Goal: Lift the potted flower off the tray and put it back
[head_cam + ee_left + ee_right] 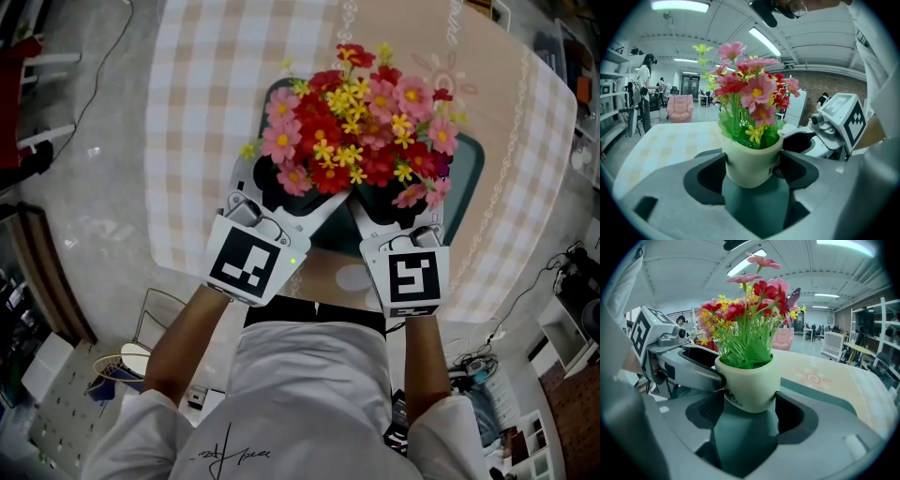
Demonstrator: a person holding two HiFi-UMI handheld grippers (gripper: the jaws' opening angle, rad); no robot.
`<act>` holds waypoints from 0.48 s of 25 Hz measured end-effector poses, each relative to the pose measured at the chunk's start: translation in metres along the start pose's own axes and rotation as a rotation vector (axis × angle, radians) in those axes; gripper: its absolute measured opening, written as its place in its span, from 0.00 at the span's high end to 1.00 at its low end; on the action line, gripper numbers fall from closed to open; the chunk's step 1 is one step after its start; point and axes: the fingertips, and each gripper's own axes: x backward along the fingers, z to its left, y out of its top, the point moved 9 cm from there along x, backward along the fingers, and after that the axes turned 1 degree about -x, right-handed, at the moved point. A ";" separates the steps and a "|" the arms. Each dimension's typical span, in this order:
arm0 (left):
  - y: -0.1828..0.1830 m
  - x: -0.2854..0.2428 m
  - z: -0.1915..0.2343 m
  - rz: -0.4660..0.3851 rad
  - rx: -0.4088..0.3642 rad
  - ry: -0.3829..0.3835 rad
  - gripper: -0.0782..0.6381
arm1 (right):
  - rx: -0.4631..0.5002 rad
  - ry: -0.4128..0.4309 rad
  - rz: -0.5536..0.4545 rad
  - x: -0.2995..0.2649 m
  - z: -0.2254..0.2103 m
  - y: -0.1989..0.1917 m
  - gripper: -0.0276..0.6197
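The pot stands on the tray. It looks like smooth glazed ceramic, so probably stiff, slippery, breakable, fairly light, and top-heavy under its soft flowers. Best gripped on the wall below the rim, never by the stems. The left gripper and right gripper both gape wide. Their pads flank the pot, and neither visibly squeezes it.
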 end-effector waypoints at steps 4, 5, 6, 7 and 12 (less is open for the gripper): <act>0.000 0.000 0.000 -0.003 0.006 0.009 0.39 | 0.000 0.000 -0.005 0.000 0.000 0.000 0.42; 0.000 0.000 -0.001 -0.002 0.006 0.011 0.39 | 0.001 0.000 -0.007 0.000 0.000 0.000 0.42; 0.000 0.000 -0.001 -0.002 0.004 0.013 0.39 | 0.000 0.001 -0.008 -0.001 0.000 0.000 0.42; 0.000 0.000 -0.001 -0.002 0.002 0.015 0.39 | -0.001 0.002 -0.010 -0.001 0.000 0.000 0.42; 0.001 0.002 -0.001 -0.005 0.000 0.026 0.39 | -0.005 0.004 -0.017 -0.001 0.002 0.000 0.42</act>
